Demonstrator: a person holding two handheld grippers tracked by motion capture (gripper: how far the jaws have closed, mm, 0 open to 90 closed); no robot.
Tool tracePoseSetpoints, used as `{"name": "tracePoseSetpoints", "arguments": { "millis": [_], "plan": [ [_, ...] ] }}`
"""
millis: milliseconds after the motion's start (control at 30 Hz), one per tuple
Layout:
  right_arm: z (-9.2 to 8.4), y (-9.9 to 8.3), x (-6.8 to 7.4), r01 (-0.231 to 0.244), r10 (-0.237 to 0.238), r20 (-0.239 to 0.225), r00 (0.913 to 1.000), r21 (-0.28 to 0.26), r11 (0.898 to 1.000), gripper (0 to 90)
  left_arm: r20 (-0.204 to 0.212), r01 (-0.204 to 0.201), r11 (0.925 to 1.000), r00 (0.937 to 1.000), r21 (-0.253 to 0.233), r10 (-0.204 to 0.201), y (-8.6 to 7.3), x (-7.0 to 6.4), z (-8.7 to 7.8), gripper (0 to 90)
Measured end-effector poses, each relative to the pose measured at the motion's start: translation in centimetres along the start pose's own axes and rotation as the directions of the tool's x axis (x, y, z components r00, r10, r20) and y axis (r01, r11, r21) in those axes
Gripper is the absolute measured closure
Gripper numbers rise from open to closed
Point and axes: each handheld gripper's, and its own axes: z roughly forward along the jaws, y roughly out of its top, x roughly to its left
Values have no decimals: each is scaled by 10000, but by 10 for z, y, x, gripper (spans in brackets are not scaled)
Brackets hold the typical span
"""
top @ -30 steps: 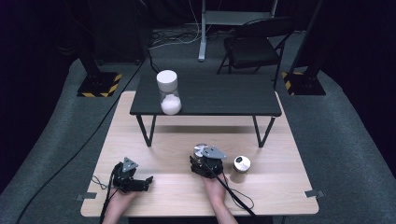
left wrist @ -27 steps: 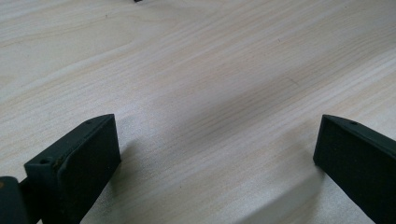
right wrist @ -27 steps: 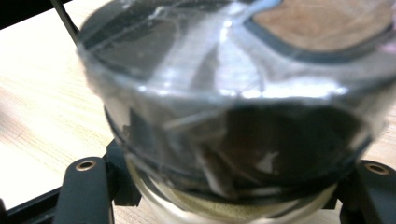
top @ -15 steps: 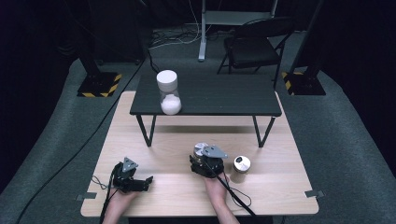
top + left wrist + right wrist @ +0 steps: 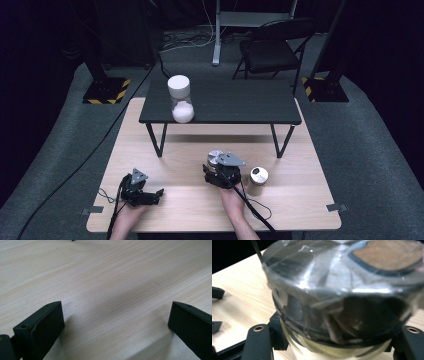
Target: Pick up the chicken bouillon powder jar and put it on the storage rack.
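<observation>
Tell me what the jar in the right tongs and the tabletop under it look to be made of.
Jar: lid looks like brushed metal, with bright streaky reflections; the body below seems clear glass or plastic, its tan contents showing through. Tabletop: pale wood or wood-look laminate, matte, with fine parallel grain lines.

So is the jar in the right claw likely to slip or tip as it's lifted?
Probably slippery: the jar has a glossy metal lid and smooth clear wall. The right claw grips low under the wide lid, so it may tip. The contents look loose and could shift.

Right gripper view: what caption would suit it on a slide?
Tongs clamp a silver-lidded jar above the wooden table.
</observation>
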Motion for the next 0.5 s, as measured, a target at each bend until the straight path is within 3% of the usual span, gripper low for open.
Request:
{"name": "tracePoseSetpoints", "arguments": {
  "millis": [500],
  "plan": [
    [-14,18,-1,101,-101,-161,9998,-16,9999,306,1,-4,10000,10000,4,4,0,0,0,2]
  ]
}}
